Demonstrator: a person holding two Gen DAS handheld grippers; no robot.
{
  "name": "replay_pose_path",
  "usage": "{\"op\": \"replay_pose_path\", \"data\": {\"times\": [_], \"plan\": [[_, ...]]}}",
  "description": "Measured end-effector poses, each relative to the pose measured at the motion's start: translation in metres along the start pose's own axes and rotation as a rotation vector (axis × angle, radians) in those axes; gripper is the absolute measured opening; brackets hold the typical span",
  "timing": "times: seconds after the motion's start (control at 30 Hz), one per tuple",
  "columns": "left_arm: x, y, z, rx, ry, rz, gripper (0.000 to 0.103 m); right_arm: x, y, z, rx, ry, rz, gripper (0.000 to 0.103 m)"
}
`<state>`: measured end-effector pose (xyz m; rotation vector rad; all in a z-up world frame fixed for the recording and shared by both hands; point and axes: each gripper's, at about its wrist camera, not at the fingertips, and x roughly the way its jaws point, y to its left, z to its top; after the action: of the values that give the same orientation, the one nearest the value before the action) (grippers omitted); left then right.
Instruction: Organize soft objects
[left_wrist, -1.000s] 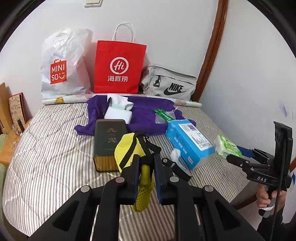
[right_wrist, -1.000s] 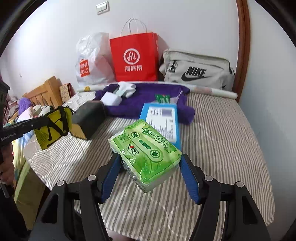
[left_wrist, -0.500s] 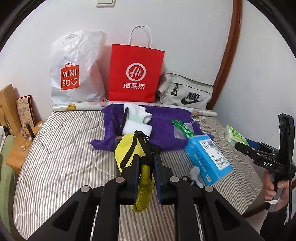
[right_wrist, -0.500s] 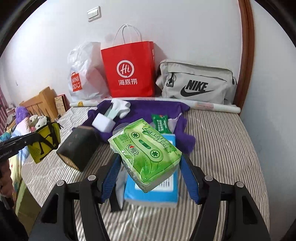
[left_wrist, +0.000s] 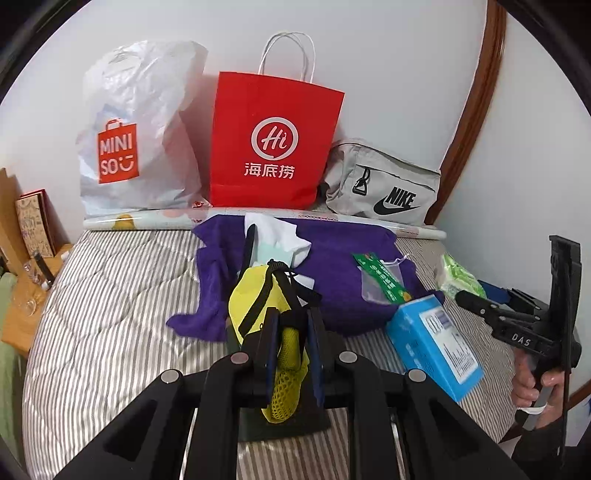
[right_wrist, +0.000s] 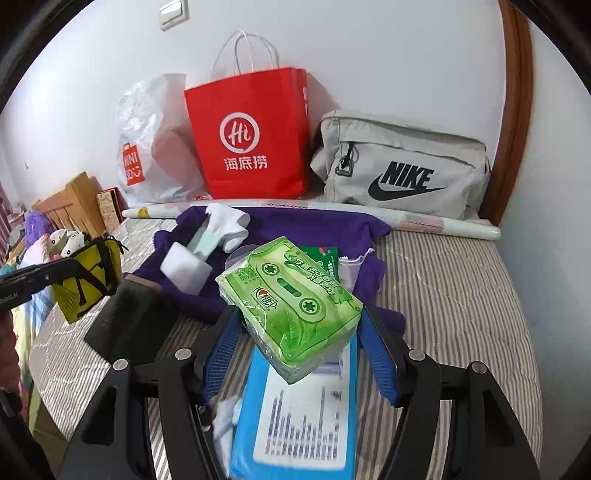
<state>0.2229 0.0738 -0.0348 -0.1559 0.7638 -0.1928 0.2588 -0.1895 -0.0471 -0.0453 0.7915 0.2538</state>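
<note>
Green plastic tissue pack (right_wrist: 291, 306) sits clamped in your right gripper (right_wrist: 295, 332), carried above the striped bed (right_wrist: 443, 288); left gripper (left_wrist: 291, 347) pinches the yellow mesh pouch (left_wrist: 258, 295). Carry step; next, choose a drop spot.

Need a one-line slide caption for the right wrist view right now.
Right gripper holds a green tissue pack above the blue wipes pack on the striped bed.

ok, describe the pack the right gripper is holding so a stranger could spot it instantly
Against the back wall stands a red paper bag. In front of it, over the bed's purple cloth, the right gripper holds a green tissue pack. Only it bears a cassette-tape drawing.
</note>
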Motion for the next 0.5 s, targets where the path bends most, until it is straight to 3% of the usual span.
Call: {"op": "replay_pose_path", "data": {"times": [0.5], "plan": [[0.077, 0.011, 0.050, -0.004, 0.056, 0.006, 0.015, 0.076, -0.022, 0.036, 0.004, 0.069, -0.003, 0.065]]}}
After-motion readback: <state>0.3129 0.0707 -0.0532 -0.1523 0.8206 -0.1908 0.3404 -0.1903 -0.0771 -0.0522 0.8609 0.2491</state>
